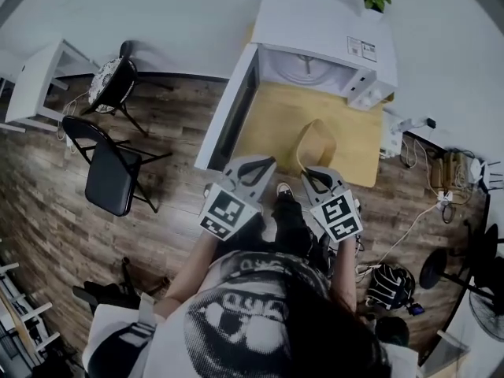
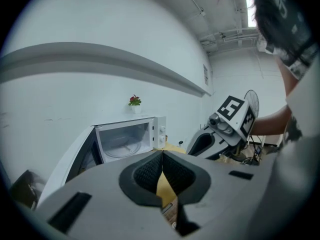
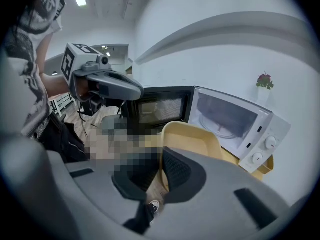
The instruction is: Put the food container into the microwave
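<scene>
Our right gripper [image 1: 316,176] gripped the food container [image 1: 317,142] by its rim; our left gripper [image 1: 253,165] was clenched, empty. The microwave [image 1: 315,30] stood open, container not yet inside.

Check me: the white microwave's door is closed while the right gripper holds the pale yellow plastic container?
No: the white microwave has its door open, as the head view shows. The right gripper does hold the pale yellow plastic container by its rim.
</scene>
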The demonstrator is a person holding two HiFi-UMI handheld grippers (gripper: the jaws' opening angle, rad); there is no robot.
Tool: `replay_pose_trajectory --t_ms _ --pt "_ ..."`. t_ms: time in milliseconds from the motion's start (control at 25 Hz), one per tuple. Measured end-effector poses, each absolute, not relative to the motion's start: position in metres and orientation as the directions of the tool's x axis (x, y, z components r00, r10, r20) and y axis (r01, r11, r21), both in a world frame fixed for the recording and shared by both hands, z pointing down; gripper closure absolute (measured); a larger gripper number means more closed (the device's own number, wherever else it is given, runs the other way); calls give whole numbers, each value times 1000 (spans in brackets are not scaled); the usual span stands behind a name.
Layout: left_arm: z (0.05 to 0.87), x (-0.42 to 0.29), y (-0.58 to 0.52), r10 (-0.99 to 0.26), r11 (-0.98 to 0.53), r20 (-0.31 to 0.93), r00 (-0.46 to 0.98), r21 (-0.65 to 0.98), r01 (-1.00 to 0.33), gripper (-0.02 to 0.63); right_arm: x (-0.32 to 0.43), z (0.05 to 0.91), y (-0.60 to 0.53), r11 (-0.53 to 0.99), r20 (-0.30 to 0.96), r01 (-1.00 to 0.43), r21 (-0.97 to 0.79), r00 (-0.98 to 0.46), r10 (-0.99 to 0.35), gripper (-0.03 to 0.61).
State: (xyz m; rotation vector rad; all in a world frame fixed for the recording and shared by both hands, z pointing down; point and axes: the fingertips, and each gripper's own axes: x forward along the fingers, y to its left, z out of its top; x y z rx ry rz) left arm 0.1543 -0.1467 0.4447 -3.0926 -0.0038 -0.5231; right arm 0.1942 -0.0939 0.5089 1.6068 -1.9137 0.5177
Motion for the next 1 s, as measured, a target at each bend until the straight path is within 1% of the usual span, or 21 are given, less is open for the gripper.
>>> replay_pose_trajectory --t_ms 440,640,840,1000 --pt "439 214 -167 -129 -991 322 938 -17 -131 612 262 515 -125 348 665 -934 82 -209 -717 552" --pt "440 223 -177 -196 -980 327 925 -22 -200 612 280 523 -144 420 679 -903 94 -251 -690 552" --pt "441 226 -187 -269 -961 328 905 -32 -274 612 305 541 -169 516 722 -840 169 -251 -645 552" --pt "444 223 -196 -320 -944 339 885 -35 -328 612 319 554 -197 570 733 -799 190 -271 -624 552"
